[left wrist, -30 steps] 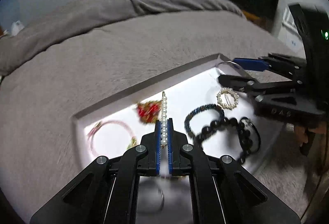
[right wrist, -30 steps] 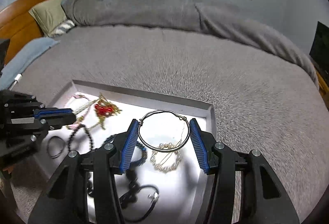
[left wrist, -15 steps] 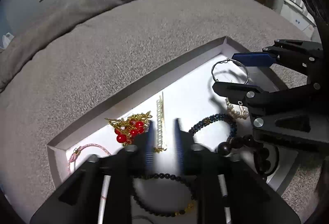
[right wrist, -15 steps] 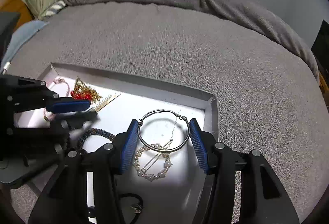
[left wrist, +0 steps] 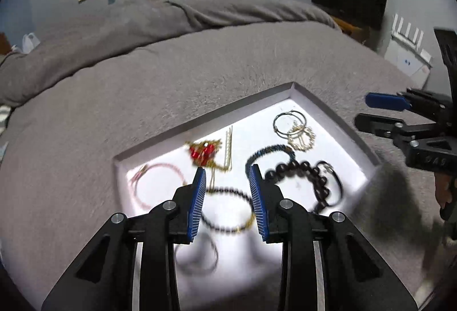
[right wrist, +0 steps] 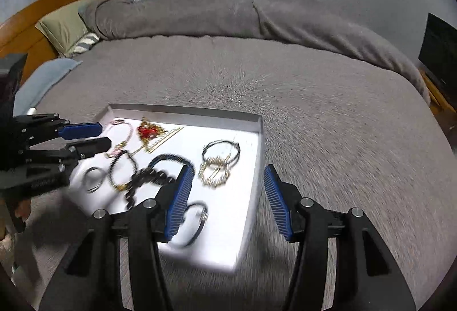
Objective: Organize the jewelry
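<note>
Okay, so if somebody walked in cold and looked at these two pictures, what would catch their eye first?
Probably the bright white tray glowing on the grey bedspread, strewn with jewelry. A red and gold brooch lies toward the tray's far edge in the left wrist view, and a thin wire hoop overlaps a pearl ring near the tray's far right corner. The left gripper and right gripper both stand open and empty.

One white tray (left wrist: 337,113) holds the jewelry: four bracelets, two rings and one wire hoop (left wrist: 292,122). There is also one pearl circle (left wrist: 303,137), one pearl pin (left wrist: 228,148) and one red-bead ornament (left wrist: 203,151).
</note>
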Tool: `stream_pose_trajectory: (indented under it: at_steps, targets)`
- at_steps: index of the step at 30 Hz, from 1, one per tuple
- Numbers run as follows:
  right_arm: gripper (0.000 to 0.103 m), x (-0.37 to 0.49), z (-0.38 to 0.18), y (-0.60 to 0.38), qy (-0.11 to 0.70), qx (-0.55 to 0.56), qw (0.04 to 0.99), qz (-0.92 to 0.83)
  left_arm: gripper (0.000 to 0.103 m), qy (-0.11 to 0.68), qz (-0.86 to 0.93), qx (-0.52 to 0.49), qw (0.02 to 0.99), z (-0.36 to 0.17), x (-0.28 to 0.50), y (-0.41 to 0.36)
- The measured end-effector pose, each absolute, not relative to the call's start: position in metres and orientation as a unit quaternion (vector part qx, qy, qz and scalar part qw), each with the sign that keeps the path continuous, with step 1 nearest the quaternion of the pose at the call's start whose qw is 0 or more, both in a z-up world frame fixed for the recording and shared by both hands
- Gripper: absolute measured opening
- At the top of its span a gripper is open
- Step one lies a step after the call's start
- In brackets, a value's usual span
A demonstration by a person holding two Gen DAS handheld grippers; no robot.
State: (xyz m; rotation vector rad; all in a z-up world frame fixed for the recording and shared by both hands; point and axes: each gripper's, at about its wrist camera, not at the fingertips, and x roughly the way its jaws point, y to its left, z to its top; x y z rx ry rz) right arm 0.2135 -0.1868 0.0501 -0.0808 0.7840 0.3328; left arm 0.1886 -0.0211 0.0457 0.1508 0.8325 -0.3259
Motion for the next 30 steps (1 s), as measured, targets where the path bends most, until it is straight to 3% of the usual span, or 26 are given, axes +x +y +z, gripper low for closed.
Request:
stream_pose_trajectory:
  at_steps: [7,13,18,21,26,27,30]
  targets:
    - [0.053,0.156,0.068,-0.191,0.366,-0.013,0.912,0.184,0.036,0.390,-0.138,0.038,0.910,0.062,0.136,0.003]
    - [0.053,0.126,0.056,-0.183,0.366,0.006,0.911,0.190,0.058,0.378,-0.107,0.022,0.919,0.054,0.093,0.012]
    - [0.074,0.111,0.039,-0.171,0.361,-0.008,0.916,0.177,0.077,0.366,-0.075,0.031,0.927,0.039,0.069,0.011]
    - [0.086,0.104,0.031,-0.165,0.356,-0.011,0.918,0.173,0.079,0.371,-0.061,0.010,0.926,0.026,0.061,0.014]
    - [0.096,0.093,0.022,-0.163,0.344,-0.014,0.925,0.159,0.087,0.372,-0.031,0.016,0.928,0.013,0.054,0.014]
    - [0.097,0.091,0.021,-0.164,0.339,-0.011,0.928,0.154,0.092,0.367,-0.024,0.023,0.930,0.011,0.052,0.013]
    - [0.097,0.089,0.012,-0.168,0.334,0.003,0.931,0.146,0.094,0.359,-0.012,0.023,0.933,0.007,0.050,0.014]
